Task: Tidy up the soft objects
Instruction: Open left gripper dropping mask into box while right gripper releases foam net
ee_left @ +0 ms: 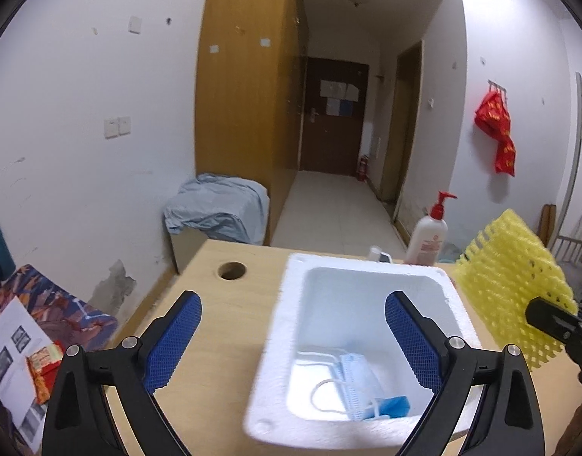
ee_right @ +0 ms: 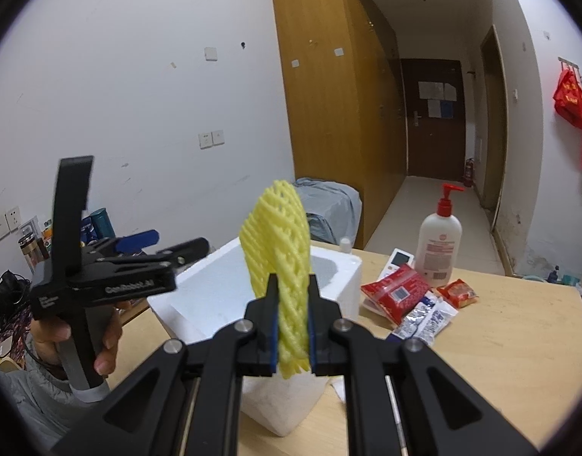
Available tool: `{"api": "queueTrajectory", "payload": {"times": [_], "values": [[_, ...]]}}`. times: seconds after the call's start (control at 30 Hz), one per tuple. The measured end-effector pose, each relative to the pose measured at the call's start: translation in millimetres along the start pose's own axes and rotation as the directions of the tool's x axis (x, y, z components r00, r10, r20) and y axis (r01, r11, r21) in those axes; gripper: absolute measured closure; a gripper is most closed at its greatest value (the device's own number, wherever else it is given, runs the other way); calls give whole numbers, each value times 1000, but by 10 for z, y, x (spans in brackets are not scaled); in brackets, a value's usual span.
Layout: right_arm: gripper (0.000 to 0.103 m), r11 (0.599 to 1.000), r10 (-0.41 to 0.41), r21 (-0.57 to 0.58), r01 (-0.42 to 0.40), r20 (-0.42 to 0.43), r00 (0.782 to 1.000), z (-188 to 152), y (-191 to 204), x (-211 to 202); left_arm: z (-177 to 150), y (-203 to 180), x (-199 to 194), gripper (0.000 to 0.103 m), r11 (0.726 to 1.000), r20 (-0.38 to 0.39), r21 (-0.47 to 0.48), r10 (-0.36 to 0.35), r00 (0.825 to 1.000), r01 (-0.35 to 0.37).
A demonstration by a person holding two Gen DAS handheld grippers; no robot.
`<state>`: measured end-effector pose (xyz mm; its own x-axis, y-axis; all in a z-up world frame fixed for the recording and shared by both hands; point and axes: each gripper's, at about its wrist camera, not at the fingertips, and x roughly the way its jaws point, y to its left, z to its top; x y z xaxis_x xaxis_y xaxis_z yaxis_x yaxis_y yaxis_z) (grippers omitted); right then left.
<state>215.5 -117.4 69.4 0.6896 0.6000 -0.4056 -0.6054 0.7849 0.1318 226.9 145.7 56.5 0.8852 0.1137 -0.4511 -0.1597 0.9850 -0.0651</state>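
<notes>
Right gripper (ee_right: 291, 323) pinches the yellow net (ee_right: 279, 250) upright, just right of the foam box (ee_left: 279, 342); left gripper (ee_left: 291, 345) gapes empty above the mask (ee_left: 357, 383) inside.

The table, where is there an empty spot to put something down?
Bare wood lies on the table between the round hole and the white foam box, and along the near right edge in the right wrist view. It is crowded behind the box, where snack packets and the lotion bottle sit.
</notes>
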Motion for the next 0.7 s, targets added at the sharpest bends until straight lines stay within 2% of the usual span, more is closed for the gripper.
{"api": "queueTrajectory", "payload": {"times": [0.13, 0.4, 0.57, 0.7], "values": [[89, 1000, 18, -7, -18, -13, 1000, 22, 80, 116, -8, 147, -132, 2, 999, 30, -9, 39, 999, -39], [89, 999, 46, -20, -47, -39, 998, 57, 258, 320, -44, 401, -366, 1, 991, 90, -25, 129, 988, -128], [89, 997, 66, -27, -68, -49, 997, 92, 358, 464, -85, 523, -464, 1, 985, 105, -27, 173, 979, -171], [89, 996, 78, -34, -81, -61, 995, 86, 436, 554, -111, 604, -477, 1, 984, 99, -38, 179, 979, -176]]}}
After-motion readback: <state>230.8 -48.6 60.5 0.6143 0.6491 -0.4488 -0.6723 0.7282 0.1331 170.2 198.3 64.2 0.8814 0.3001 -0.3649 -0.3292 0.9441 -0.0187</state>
